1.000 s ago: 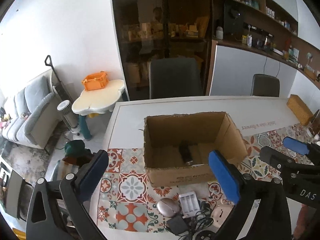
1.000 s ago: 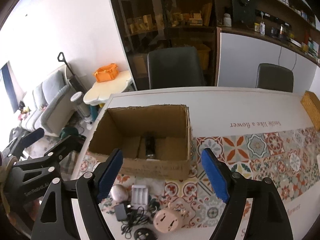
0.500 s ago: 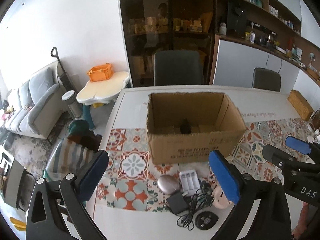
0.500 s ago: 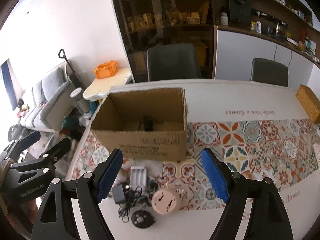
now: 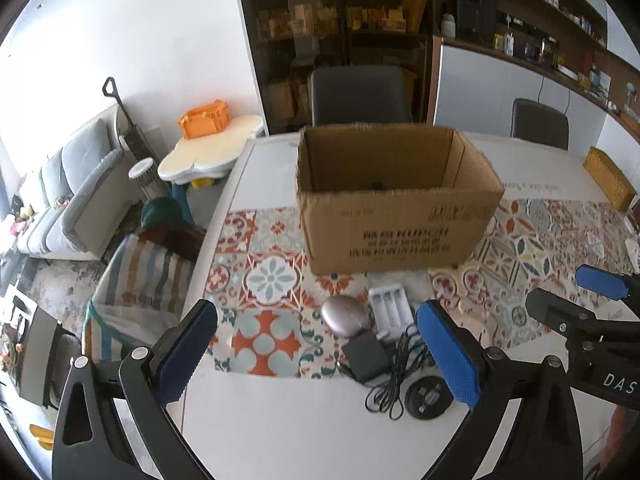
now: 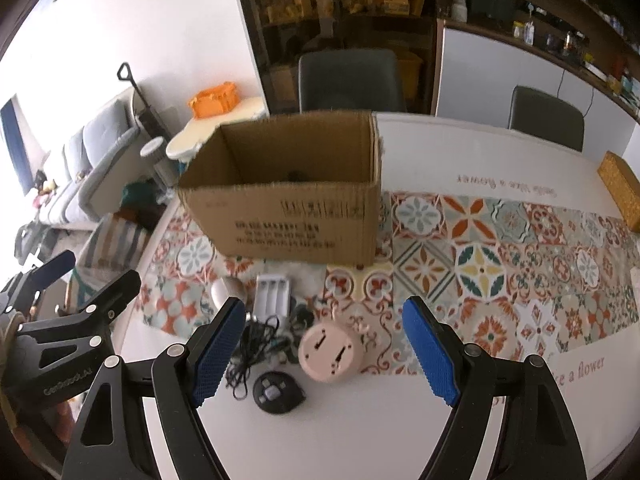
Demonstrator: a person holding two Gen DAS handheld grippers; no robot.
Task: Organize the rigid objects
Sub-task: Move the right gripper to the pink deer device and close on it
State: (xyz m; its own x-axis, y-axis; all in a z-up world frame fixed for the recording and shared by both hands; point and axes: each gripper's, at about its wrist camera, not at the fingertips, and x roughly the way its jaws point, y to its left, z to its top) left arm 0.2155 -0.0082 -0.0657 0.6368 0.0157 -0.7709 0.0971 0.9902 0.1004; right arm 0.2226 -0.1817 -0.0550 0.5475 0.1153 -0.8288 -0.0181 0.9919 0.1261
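- While both tools hang over the white table (image 5: pixel 280 432), the left wrist view shows the left gripper (image 5: pixel 316 350) with its blue pads spread wide and nothing between them.
- Ahead of it an open cardboard box (image 5: pixel 394 224) stands on the patterned runner (image 5: pixel 272 280), toward the table's far edge; something dark lies inside, too blurred to name.
- Between the box and the near edge lies a cluster: a silvery oval case (image 5: pixel 345 315), a white battery charger (image 5: pixel 389 310) just beside it, a black adapter (image 5: pixel 366 357) with a tangled black cord (image 5: pixel 394 390), and a black round disc (image 5: pixel 428 398) nearest the near edge.
- At that view's right edge sits the right gripper (image 5: pixel 600 320).
- From the right wrist view, the right gripper (image 6: pixel 322 354) also stands wide open, empty.
- A pink round device (image 6: pixel 331 355) lies between its pads in the picture, on the table below them, partly on the runner (image 6: pixel 480 264).
- The charger (image 6: pixel 272 295), cord (image 6: pixel 256 344) and disc (image 6: pixel 276 393) lie left of it, the box (image 6: pixel 288 216) behind.
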